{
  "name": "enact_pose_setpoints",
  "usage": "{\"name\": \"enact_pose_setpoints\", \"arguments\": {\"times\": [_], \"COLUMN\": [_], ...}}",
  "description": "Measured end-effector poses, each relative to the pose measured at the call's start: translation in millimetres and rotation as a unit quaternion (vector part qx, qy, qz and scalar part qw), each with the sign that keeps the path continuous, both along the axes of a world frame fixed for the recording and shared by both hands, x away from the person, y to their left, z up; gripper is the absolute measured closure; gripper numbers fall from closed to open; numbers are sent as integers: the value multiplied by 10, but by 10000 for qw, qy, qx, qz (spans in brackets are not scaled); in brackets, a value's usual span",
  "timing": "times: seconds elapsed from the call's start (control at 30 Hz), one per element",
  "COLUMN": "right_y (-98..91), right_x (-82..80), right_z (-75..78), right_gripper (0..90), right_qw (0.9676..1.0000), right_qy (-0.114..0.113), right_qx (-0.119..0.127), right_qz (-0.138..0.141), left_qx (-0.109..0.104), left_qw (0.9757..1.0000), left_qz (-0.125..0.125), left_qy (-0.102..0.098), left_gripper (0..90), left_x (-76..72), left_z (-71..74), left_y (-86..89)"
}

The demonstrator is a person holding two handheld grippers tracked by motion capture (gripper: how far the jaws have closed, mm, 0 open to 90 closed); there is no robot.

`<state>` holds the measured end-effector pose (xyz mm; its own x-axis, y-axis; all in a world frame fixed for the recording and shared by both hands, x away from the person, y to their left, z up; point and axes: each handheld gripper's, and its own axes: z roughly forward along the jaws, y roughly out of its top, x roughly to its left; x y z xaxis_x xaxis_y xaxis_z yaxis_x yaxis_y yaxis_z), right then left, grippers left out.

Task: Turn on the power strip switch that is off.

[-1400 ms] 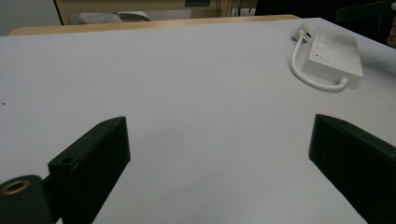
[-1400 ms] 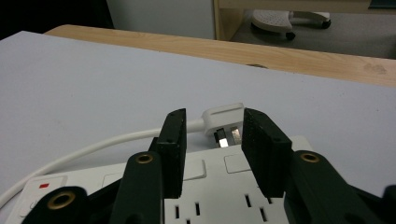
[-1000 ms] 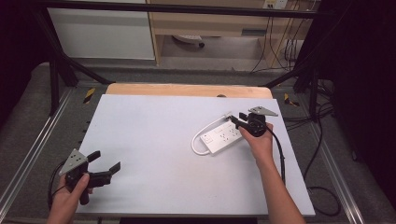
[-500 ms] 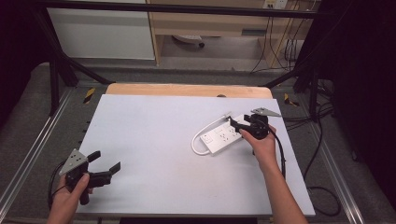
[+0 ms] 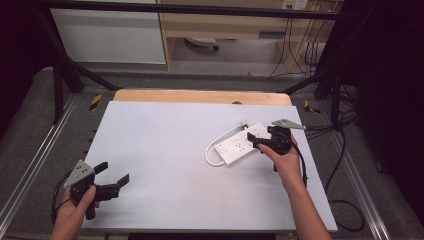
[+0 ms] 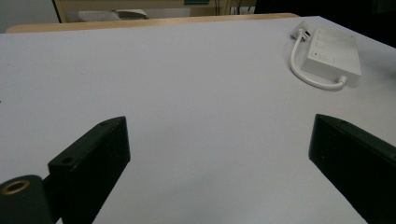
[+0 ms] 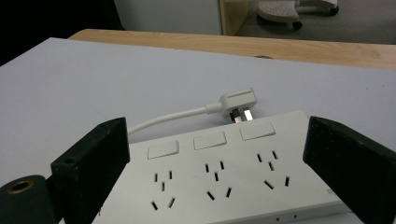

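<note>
White three-socket power strip (image 7: 219, 177) flat, cord looped; right gripper (image 5: 261, 141) fingers just opened wide, clear.

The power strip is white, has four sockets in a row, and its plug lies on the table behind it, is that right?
Not quite: the power strip has three sockets, each under its own switch, as the right gripper view shows. It is white, and its plug does lie on the table behind it.

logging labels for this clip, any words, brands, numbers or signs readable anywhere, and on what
No text can be read in any view.
Power strip: no brand or rating shows on its top; a faint mark near its right edge is too small to read.
Its three switches: blank.
Plug: no marking visible.
Yellow-and-black striped tape on the frame beside the table: a hazard pattern, no words.
</note>
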<state>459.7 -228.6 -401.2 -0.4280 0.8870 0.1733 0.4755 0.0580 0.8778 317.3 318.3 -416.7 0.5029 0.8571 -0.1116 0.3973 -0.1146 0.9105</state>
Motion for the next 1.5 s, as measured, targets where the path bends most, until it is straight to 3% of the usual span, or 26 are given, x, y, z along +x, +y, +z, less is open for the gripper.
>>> {"name": "enact_pose_setpoints", "arguments": {"times": [0.6, 1.07, 1.5], "right_y": [-142, -371, -482], "right_x": [-416, -847, -1054], "right_z": [117, 20, -120], "right_gripper": [32, 27, 34], "right_qw": [9995, 9982, 9985], "right_qy": [-270, -584, -506], "right_qx": [32, 41, -132], "right_qz": [150, 154, 167], "left_qx": [-10, -22, -23], "left_qw": [10000, 10000, 10000], "left_qz": [20, 24, 32], "left_qy": [-12, -15, -22], "left_gripper": [54, 54, 54], "left_x": [-13, -20, -27], "left_z": [8, 13, 17], "left_y": [-5, -1, -3]}}
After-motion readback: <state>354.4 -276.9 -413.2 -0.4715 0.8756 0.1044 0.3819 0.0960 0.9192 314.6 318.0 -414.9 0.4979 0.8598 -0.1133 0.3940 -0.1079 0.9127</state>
